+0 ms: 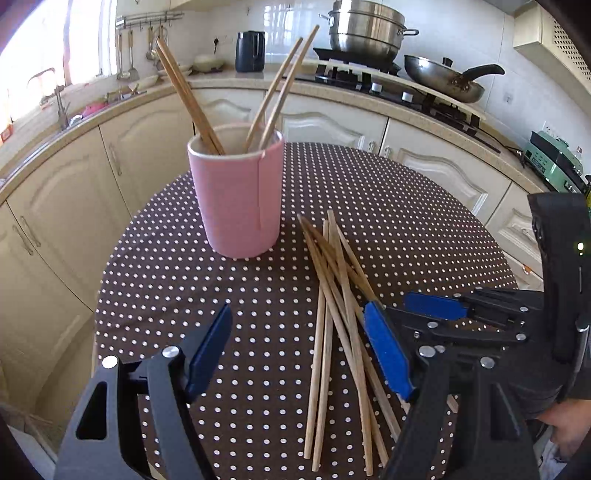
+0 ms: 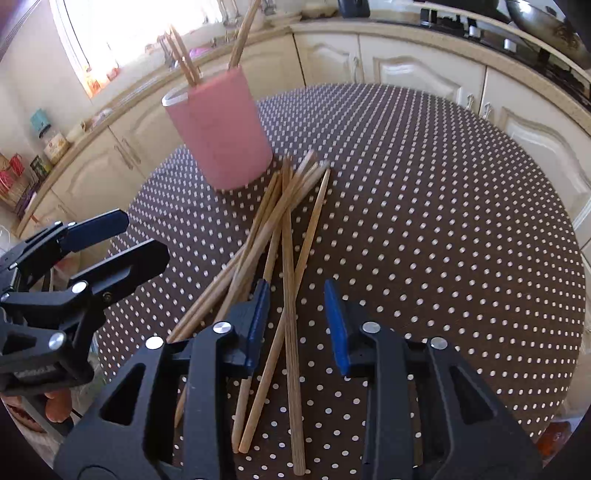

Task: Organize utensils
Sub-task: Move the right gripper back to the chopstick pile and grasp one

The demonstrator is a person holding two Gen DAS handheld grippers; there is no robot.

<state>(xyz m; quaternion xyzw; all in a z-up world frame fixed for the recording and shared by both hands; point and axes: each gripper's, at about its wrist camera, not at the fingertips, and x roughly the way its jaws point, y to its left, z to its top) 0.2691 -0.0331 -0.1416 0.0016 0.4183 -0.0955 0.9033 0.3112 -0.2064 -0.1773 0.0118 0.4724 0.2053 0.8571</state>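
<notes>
A pink cup [image 1: 238, 195] stands upright on the dotted table and holds several wooden chopsticks [image 1: 184, 92]. It also shows in the right wrist view [image 2: 219, 131]. A loose pile of chopsticks [image 1: 340, 314] lies on the cloth to the cup's right; the right wrist view shows the pile [image 2: 284, 266] too. My left gripper [image 1: 297, 347] is open and empty above the table, left of the pile. My right gripper [image 2: 297, 314] is open, low over the pile, with chopsticks lying between its jaws. It also shows in the left wrist view [image 1: 406, 306].
The round table [image 1: 424, 229] has a brown cloth with white dots. Cream cabinets [image 1: 332, 125] and a counter curve behind it, with a kettle [image 1: 250, 51], a steamer pot [image 1: 364, 29] and a frying pan [image 1: 443, 77] on the stove.
</notes>
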